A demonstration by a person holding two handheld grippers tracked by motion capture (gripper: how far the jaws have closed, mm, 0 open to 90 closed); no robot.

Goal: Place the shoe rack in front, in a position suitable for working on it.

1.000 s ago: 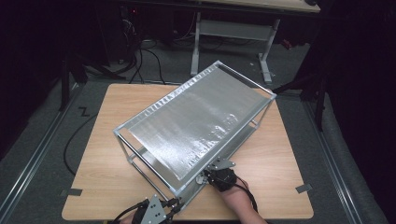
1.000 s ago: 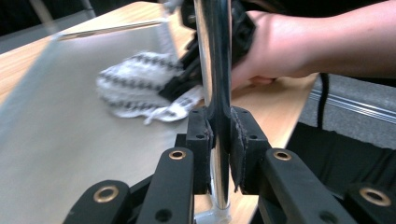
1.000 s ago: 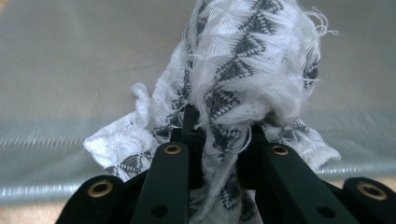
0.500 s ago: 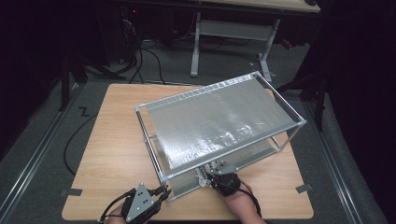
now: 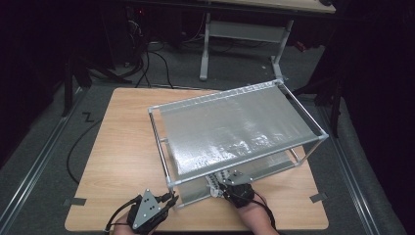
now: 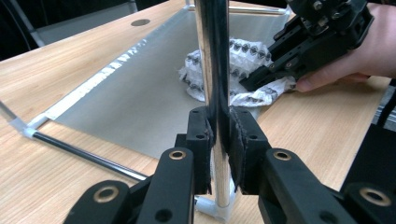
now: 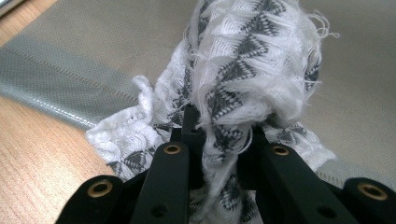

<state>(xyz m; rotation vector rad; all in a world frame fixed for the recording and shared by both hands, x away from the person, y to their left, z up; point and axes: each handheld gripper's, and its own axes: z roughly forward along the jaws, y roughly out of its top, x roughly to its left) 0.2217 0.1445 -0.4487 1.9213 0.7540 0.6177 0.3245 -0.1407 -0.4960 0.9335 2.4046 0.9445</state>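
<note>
One two-shelf rack on the table. Left gripper clamped on its near-corner post; right gripper clamped on one patterned cloth.

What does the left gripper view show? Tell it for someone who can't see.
The left hand-held gripper is clamped shut on the upright metal post of a shelf rack on a wooden table. Behind it, the right hand-held gripper holds a white patterned cloth.
</note>
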